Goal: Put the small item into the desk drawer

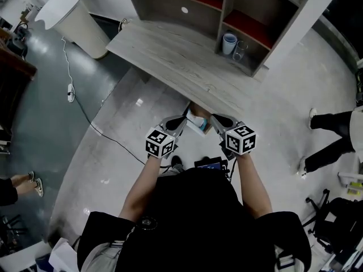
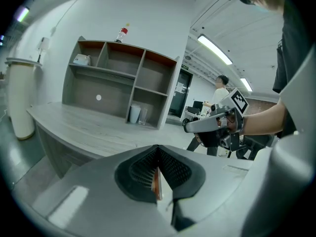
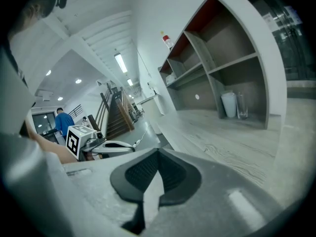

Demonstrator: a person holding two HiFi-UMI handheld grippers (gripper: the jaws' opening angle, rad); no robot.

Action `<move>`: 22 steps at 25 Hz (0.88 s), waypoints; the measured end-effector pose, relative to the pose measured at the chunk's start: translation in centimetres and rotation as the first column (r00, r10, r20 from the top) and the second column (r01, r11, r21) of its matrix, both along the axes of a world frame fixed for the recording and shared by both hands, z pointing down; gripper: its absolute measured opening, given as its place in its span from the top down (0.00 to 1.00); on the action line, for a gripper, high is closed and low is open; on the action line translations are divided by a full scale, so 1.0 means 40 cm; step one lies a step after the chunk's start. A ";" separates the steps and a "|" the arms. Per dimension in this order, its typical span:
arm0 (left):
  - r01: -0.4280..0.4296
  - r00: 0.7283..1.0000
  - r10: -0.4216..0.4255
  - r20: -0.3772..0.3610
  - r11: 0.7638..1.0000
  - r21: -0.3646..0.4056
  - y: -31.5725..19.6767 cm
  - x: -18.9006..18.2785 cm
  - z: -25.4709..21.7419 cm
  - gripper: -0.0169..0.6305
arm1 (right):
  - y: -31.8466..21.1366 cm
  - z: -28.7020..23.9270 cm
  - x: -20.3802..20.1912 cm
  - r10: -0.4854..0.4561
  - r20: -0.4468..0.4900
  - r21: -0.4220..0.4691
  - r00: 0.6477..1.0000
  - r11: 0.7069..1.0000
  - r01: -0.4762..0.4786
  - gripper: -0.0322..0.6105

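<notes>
Your left tongs are pinched shut on the small item. It shows only edge-on, as a thin orange-brown sliver between the ribbed pads, so you cannot tell its face or outline from there. Your right tongs are closed pad to pad with nothing between them.

From the head view, you hold both tongs side by side just short of the near edge of the worktop. The small item is too slight to pick out there. Between the two tips, tucked under that edge, sits a pale blue-and-white boxy shape. The worktop covers part of it, and you cannot tell whether it is the drawer or something else.

At the back of the worktop stands a shelf unit. One lower compartment holds a white cup with a clear glass just beside it. A red-capped bottle stands on top. A pale object on the upper left shelf is too small to identify. A tall white bin stands off the worktop's far end, partly lost in the lens's dark rim. A bystander's legs are cut off at the head view's right edge.
</notes>
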State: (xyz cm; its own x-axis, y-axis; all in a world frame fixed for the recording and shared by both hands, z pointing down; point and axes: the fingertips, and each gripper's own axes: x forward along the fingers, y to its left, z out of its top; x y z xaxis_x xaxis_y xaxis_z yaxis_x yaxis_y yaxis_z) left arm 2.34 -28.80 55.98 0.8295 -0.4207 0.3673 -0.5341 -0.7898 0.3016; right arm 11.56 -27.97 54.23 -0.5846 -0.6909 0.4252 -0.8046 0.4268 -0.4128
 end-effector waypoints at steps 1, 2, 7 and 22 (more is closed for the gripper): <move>0.009 1.000 -0.009 0.001 1.000 -0.002 0.006 0.003 0.001 0.97 | 0.003 0.001 0.006 -0.004 -0.001 -0.003 1.000 1.000 0.004 0.95; 0.017 1.000 -0.017 0.003 1.000 -0.005 0.014 0.007 0.003 0.97 | 0.006 0.003 0.012 -0.009 0.000 -0.006 1.000 1.000 0.009 0.95; 0.081 0.997 -0.082 -0.013 0.997 -0.018 0.064 0.019 0.007 0.97 | 0.031 0.019 0.033 -0.057 0.030 -0.024 0.998 0.998 0.058 0.95; 0.094 0.986 -0.099 -0.134 0.995 -0.040 0.202 0.017 -0.041 0.97 | 0.161 0.017 0.043 -0.067 0.049 -0.004 0.997 0.998 0.067 0.95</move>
